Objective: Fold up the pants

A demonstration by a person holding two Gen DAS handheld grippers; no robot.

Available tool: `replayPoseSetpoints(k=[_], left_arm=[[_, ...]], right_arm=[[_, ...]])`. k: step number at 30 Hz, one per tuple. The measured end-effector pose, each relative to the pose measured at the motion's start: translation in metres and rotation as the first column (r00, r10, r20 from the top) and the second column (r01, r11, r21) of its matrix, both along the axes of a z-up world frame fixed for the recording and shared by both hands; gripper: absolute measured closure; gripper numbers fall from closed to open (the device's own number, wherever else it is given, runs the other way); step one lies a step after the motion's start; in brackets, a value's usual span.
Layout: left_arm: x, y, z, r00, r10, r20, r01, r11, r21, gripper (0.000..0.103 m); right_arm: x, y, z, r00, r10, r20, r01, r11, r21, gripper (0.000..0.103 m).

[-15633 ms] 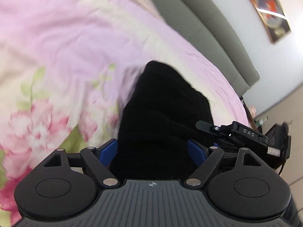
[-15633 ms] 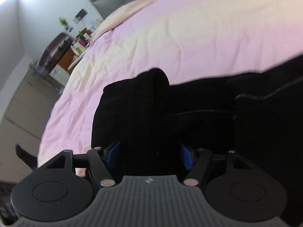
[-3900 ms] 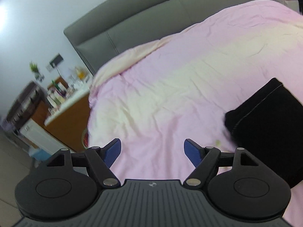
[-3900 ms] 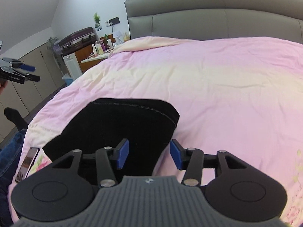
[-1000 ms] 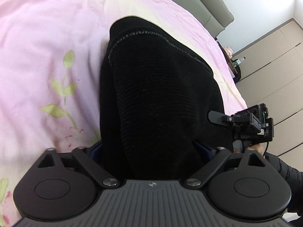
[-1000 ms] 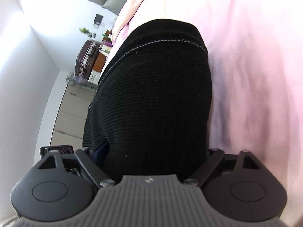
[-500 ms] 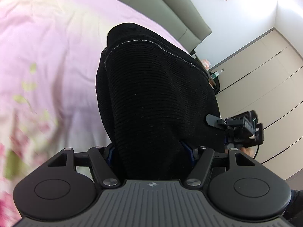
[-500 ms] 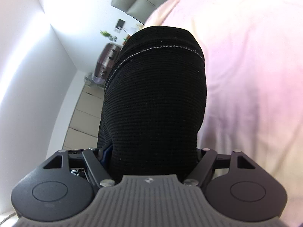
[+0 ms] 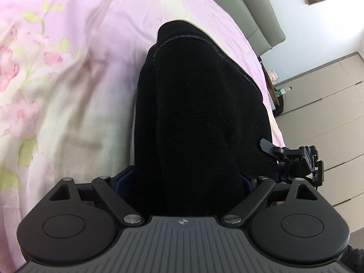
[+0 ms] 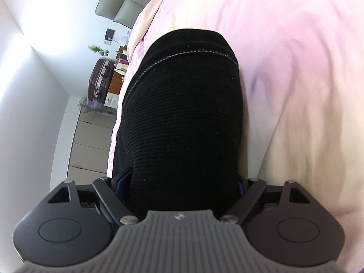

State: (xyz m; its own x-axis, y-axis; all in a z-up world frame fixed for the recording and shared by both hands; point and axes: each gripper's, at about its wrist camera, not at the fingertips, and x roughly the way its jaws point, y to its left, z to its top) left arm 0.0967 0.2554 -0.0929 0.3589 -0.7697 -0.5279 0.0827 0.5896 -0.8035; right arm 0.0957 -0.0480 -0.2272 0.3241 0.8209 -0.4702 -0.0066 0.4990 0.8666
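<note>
1. The folded black pants [image 9: 200, 118] are lying on the pink floral bedspread [image 9: 68, 68], reaching from both claws toward the grey headboard [image 9: 257, 16].
2. The left gripper [image 9: 184, 182] is spreading its jaws – the thick bundle is sitting between the blue pads [image 9: 122, 179].
3. The right gripper [image 10: 182, 182] is also opening, with the pants [image 10: 182, 113] filling its gap – whether the pads are pressing, I cannot tell.

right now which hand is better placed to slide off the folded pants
Left, probably: left gripper jaws are opening, pads showing beside the folded pants; right gripper jaws, opening too, sit mostly buried in cloth.
</note>
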Motion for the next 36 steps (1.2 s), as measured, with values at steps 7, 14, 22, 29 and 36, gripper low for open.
replayPoseSetpoints(k=[7,14,22,29,36], left_arm=[[0.044,0.006,-0.006,0.998,-0.059,0.024,0.058,0.997,0.047,0.000],[0.051,0.008,-0.010,0.995,-0.089,0.051,0.090,0.996,-0.007,0.014],[0.053,0.000,0.037,0.984,-0.126,0.127,0.119,0.991,0.059,0.026],[0.029,-0.009,0.097,0.948,-0.190,0.254,0.161,0.978,0.130,0.026],[0.029,-0.015,0.098,0.911,-0.257,0.323,0.219,0.964,0.151,0.026]], right_arm=[[0.012,-0.005,-0.006,0.999,0.003,-0.042,-0.003,1.000,0.002,0.020],[0.015,0.004,-0.007,1.000,0.025,-0.013,-0.026,0.999,-0.040,0.024],[0.005,0.002,0.023,0.999,0.004,0.035,-0.004,1.000,-0.011,0.031],[-0.014,-0.048,0.083,0.987,-0.043,0.153,0.036,0.998,0.050,0.031],[-0.021,-0.114,0.134,0.966,-0.111,0.235,0.100,0.993,0.058,0.031]])
